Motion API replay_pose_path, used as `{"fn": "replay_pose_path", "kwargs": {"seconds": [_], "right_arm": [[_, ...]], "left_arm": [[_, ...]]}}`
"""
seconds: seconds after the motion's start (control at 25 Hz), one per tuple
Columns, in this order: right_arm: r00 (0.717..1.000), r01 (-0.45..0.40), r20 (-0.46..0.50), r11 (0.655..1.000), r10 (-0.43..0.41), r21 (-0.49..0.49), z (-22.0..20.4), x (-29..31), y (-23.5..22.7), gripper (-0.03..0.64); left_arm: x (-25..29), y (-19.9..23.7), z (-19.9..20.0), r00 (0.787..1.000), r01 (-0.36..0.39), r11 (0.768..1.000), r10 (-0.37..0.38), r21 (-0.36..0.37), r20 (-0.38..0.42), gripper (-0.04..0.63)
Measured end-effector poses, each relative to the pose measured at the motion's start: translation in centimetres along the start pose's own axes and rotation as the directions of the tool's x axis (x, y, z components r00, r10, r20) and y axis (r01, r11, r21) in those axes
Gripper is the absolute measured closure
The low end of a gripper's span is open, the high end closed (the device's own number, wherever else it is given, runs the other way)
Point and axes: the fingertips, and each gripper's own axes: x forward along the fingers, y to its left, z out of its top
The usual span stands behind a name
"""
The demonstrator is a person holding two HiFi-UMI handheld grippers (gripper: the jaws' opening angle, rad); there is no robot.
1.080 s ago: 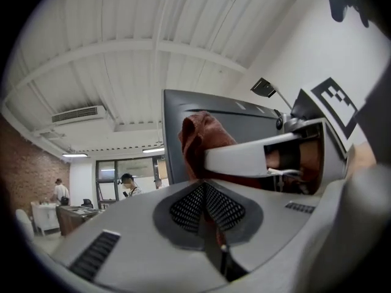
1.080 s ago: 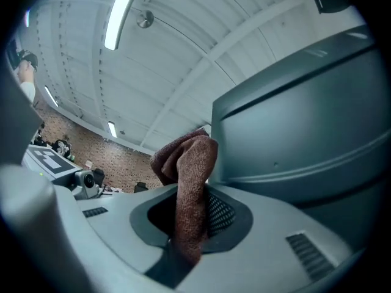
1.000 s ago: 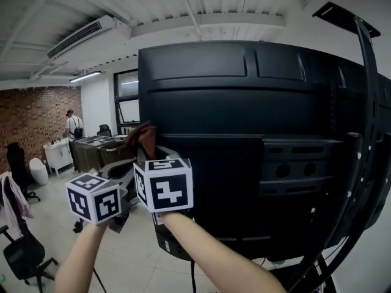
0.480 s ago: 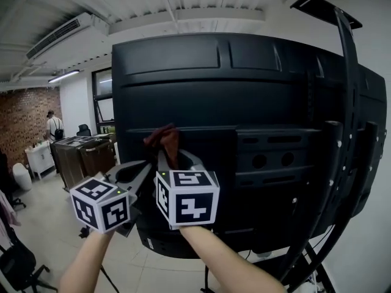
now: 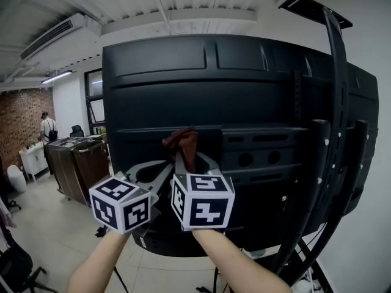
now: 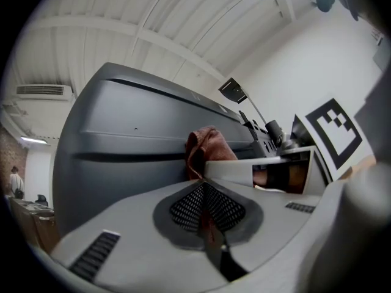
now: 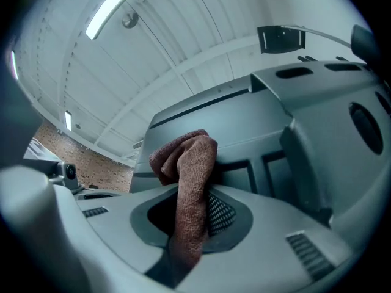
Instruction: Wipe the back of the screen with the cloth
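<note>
since 1.0 s ago: right tongs [image 5: 183,159] and cloth [image 5: 182,142] have shifted rightward across the back of the screen [image 5: 244,90], from near its left edge to about the middle, just left of the recessed mount plate [image 5: 263,157]. left tongs [image 5: 149,174] came along beside them.

right tongs: closed on the rust-brown cloth. in the right gripper view the cloth [image 7: 186,176] runs up through the seam between the pads, and its free end folds over in a bunch above the tips [image 7: 189,209]. in the head view that bunch sits at the horizontal ledge of the black panel and looks pressed to it; actual contact i cannot confirm.

left tongs: closed, mesh pads [image 6: 183,206] together, nothing clearly between them. in the left gripper view the tips [image 6: 204,185] point at the panel's left part, with the cloth [image 6: 208,145] just beyond them and the right tongs' pale body to the right.

both marker cubes [image 5: 203,200] face the head camera, side by side, left one lower.

black stand uprights [image 5: 317,163] run up the right side of the screen. far left: a brick wall [image 5: 18,115] and a person [image 5: 46,130], well away.
</note>
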Motion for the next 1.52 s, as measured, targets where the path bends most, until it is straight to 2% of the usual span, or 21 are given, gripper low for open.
{"fn": "replay_pose_path", "kwargs": {"seconds": [0.36, 0.48, 0.64, 0.88, 1.08, 1.32, 1.4, 1.52], "right_arm": [[1.0, -0.013, 0.006, 1.0, 0.013, -0.006, 0.0, 0.0, 0.4, 0.554], [0.997, -0.069, 0.037, 0.997, 0.069, 0.015, 0.1, -0.6, 2.5, 0.554], [0.986, -0.156, 0.066, 0.988, 0.155, 0.004, -0.6, -0.8, 6.1, 0.554], [0.959, -0.283, 0.024, 0.958, 0.282, 0.045, -4.7, 0.0, 11.4, 0.554], [0.939, -0.342, -0.018, 0.938, 0.343, 0.055, -8.5, 0.9, 15.1, 0.554], [0.931, -0.349, -0.072, 0.931, 0.357, 0.112, -13.2, 2.7, 16.4, 0.554], [0.93, -0.352, -0.081, 0.932, 0.359, 0.088, -13.8, 2.8, 16.5, 0.554], [0.938, -0.338, -0.067, 0.94, 0.34, 0.043, -13.7, 2.5, 15.7, 0.554]], "left_arm": [[-0.7, -0.2, 0.2, 1.0, -0.011, 1.0, 0.011, -0.024, 0.006, 0.584], [-2.4, 0.3, 0.3, 0.999, -0.038, 0.998, 0.039, -0.048, 0.035, 0.584], [-5.4, 1.9, -0.9, 0.993, -0.109, 0.992, 0.112, -0.07, 0.045, 0.584], [-9.9, 4.6, -4.3, 0.974, -0.224, 0.969, 0.227, -0.105, 0.012, 0.584], [-13.0, 6.9, -7.1, 0.949, -0.316, 0.943, 0.315, -0.106, -0.031, 0.584], [-14.2, 8.6, -11.1, 0.926, -0.373, 0.921, 0.363, -0.108, -0.101, 0.584], [-14.2, 8.4, -11.9, 0.921, -0.383, 0.918, 0.372, -0.099, -0.116, 0.584], [-13.7, 7.6, -12.4, 0.926, -0.371, 0.921, 0.359, -0.115, -0.114, 0.584]]}}
